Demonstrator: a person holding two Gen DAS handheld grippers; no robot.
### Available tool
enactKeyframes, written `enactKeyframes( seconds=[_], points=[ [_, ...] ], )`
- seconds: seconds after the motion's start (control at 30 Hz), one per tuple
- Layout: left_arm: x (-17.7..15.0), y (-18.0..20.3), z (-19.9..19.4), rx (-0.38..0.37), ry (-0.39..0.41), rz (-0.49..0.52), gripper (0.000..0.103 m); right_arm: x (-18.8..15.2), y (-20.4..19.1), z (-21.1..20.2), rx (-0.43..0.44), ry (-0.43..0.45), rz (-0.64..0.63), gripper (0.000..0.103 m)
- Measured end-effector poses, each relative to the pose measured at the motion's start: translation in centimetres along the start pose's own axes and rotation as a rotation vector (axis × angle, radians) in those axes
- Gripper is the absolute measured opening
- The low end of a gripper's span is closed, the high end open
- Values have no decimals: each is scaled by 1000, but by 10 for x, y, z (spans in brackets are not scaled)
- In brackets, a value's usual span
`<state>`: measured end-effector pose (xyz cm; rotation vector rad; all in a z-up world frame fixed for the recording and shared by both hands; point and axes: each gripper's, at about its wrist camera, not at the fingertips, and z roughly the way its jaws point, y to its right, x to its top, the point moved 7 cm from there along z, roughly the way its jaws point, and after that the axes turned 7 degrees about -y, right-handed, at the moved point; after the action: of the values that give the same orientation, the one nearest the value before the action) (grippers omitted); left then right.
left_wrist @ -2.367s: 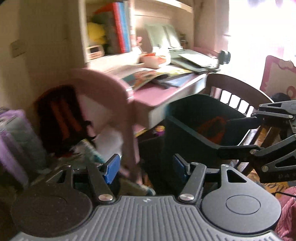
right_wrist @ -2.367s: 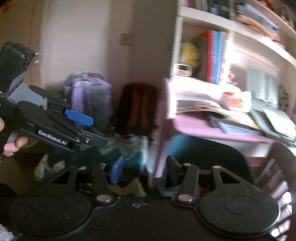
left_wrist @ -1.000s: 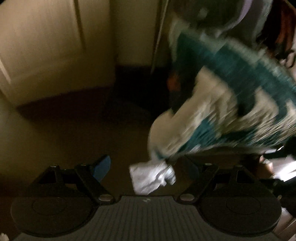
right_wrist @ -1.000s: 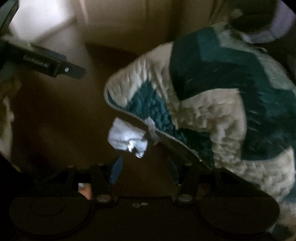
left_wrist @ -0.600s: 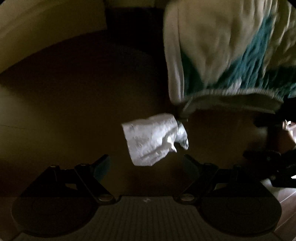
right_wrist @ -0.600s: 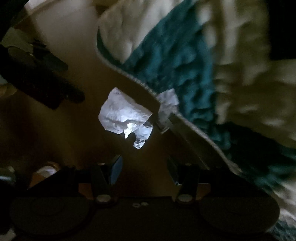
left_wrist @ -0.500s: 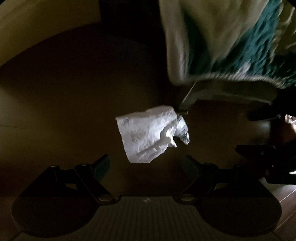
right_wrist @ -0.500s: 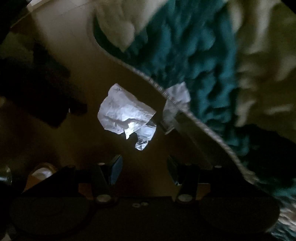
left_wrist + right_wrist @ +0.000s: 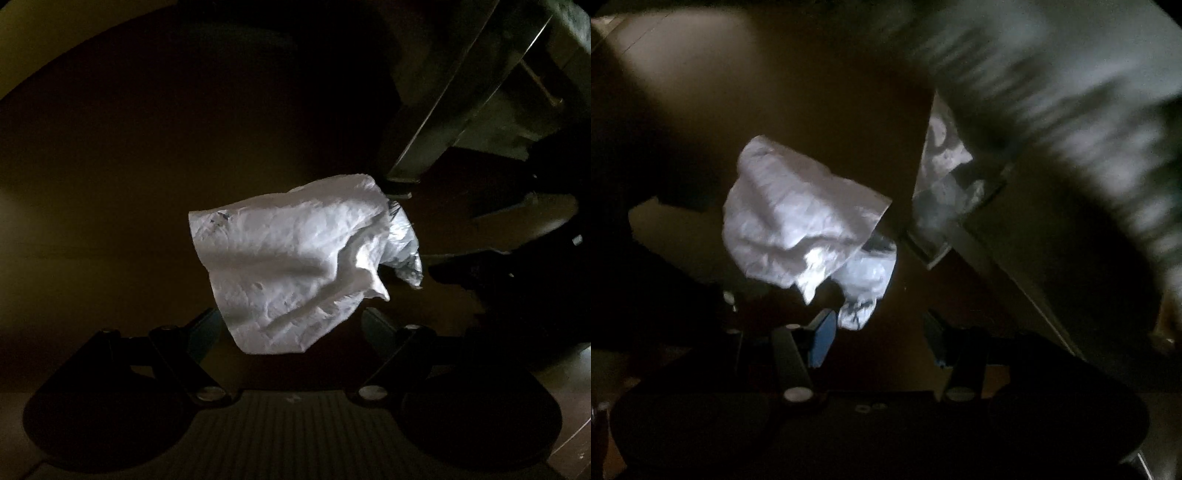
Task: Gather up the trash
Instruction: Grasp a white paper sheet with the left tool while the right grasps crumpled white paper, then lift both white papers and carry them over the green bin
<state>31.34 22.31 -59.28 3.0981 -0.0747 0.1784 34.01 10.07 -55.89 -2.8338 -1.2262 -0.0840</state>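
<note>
Left wrist: crumpled tissue [image 9: 295, 266] nearer than before; left gripper [image 9: 291, 332] fingers apart, closing; right gripper [image 9: 882, 336] likewise.

The crumpled tissue [image 9: 291, 266] looks like soft white paper, matt and creased, with a bit of thin, shiny, translucent plastic film [image 9: 404, 251] tucked at its edge. The floor [image 9: 110, 184] is smooth and dull brown. The furniture leg [image 9: 424, 147] has a slight sheen. The blurred blanket [image 9: 1071, 92] looks like nubbly cloth
</note>
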Motion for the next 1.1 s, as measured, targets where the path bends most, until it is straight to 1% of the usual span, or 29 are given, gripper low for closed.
enactKeyframes(
  seconds=[0.03,0.13,0.17,0.23,0.27,0.3,0.33,0.4,0.47,0.5,0.53,0.6,0.63,0.67,0.7,0.73,0.8,0.9,1.0,1.1],
  points=[
    [1,-1,4,0,-1,10,78,3,0,5,3,-1,0,50],
    [2,-2,11,-4,2,32,78,10,1,18,6,-14,-3,51],
    [3,-3,13,-9,2,34,77,12,1,20,11,3,4,52],
    [3,0,19,-21,-12,58,64,13,0,24,33,15,13,52],
    [2,2,22,-27,-20,70,61,12,0,29,40,-1,21,52],
    [1,4,24,-36,-26,77,54,11,0,35,51,-30,33,51],
    [1,6,26,-45,-30,78,51,10,1,38,53,-46,37,51],
    [1,7,25,-40,-20,79,50,11,1,43,36,-41,29,52],
    [2,8,24,-37,-7,80,44,13,3,46,46,-44,60,51],
    [2,8,23,-34,-1,83,36,14,4,49,57,-51,93,50],
    [2,8,23,-26,2,84,23,14,6,51,72,-59,122,50],
    [1,5,22,-17,-2,62,12,15,7,52,76,-60,143,50],
    [1,2,22,-24,-4,38,10,15,6,52,64,-64,134,45],
    [0,0,21,-30,-6,19,9,15,5,51,48,-66,123,24],
    [-1,-3,21,-32,-9,2,8,15,4,51,37,-70,117,15],
    [-2,-5,20,-35,-12,-14,7,14,5,50,40,-77,124,16],
    [-6,-9,16,-44,-16,-47,6,12,6,47,64,-80,148,14],
    [-15,-18,7,-48,-21,-96,6,6,9,39,77,-83,177,12],
    [-21,-27,-5,-50,-25,-148,6,-4,8,23,105,-75,200,10],
    [-28,-39,-24,-59,-19,-206,6,-15,7,0,120,-58,196,9]
  ],
)
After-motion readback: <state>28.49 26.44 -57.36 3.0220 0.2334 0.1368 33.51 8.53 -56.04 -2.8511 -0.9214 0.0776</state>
